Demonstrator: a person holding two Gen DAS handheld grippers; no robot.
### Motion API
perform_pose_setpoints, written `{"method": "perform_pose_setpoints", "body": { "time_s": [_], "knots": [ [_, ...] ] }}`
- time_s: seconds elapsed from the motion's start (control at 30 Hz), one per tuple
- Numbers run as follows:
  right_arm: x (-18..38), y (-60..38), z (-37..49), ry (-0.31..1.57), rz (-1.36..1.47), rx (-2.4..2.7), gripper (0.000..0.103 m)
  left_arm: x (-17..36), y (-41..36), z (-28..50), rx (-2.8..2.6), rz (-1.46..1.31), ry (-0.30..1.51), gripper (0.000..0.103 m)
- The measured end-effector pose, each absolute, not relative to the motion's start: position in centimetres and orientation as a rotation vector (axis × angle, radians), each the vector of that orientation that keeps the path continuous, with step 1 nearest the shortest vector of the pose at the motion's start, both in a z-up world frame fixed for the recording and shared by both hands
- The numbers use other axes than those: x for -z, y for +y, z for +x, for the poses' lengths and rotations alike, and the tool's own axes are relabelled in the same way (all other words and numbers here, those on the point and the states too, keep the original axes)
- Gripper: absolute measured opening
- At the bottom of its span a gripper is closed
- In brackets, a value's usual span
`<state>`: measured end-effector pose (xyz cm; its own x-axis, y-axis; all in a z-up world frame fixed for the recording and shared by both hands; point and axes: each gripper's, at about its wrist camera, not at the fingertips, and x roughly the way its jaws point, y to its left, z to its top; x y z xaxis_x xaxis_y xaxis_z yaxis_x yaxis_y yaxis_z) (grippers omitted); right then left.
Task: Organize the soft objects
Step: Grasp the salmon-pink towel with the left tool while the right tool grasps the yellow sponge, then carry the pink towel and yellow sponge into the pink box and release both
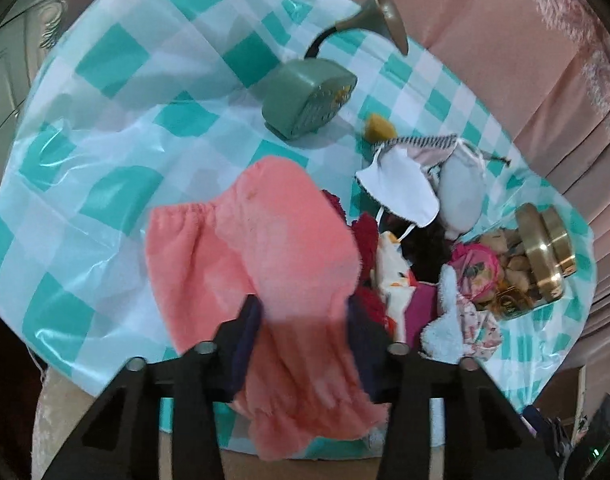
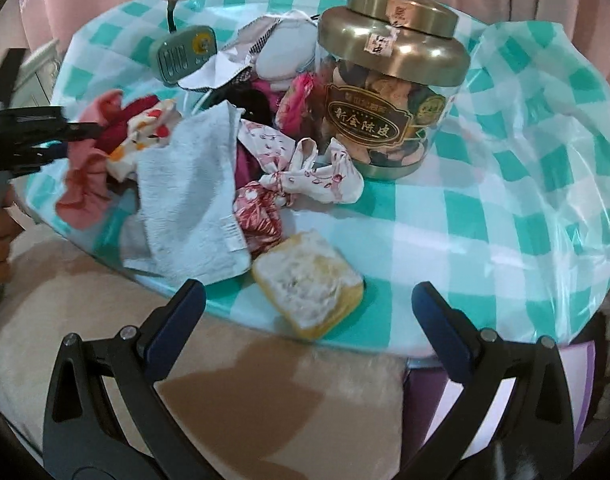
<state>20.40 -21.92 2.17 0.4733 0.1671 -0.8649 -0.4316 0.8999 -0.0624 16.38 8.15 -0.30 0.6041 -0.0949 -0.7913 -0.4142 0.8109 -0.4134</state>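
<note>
Left gripper point(image 1: 305, 312) is clamped on a fluffy salmon-pink fabric piece with gathered elastic hems point(image 1: 261, 248), which is pinched between the blue-padded fingers point(image 1: 249, 332) and hangs over the near edge of the round table covered in a teal-and-white checked plastic cloth point(image 1: 105, 128). Right gripper point(image 2: 309, 316) is held wide apart with nothing between its jaws, just in front of a yellow sponge with a white top point(image 2: 309, 284) at the table edge. A pale blue terry towel point(image 2: 189, 200) is draped beside a heap of mixed soft items point(image 2: 265, 140). A clear jar with a brass-coloured lid point(image 2: 389, 80) is seen behind the heap, and a green gooseneck desk lamp point(image 1: 309, 96) beyond.
</note>
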Motion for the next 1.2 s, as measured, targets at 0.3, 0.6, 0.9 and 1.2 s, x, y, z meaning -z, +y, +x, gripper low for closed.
{"method": "perform_pose_setpoints", "body": {
  "time_s": [0.3,0.6,0.9,1.2],
  "knots": [
    [0.2,-20.5,22.2,1.08,-0.318,-0.434,0.103,-0.1,9.6,12.4,-0.187,-0.708,0.844,0.024],
    [1.8,-21.2,23.1,1.139,-0.246,-0.472,0.066,0.3,10.2,10.1,-0.199,-0.748,0.833,0.005],
    [-0.5,-24.0,20.7,1.084,-0.152,-0.456,0.055,0.7,10.2,10.1,-0.201,-0.768,0.86,0.005],
    [-3.3,-24.5,17.7,1.023,-0.117,-0.476,0.054,1.8,9.7,12.3,-0.157,-0.796,0.936,0.044]
  ]
}}
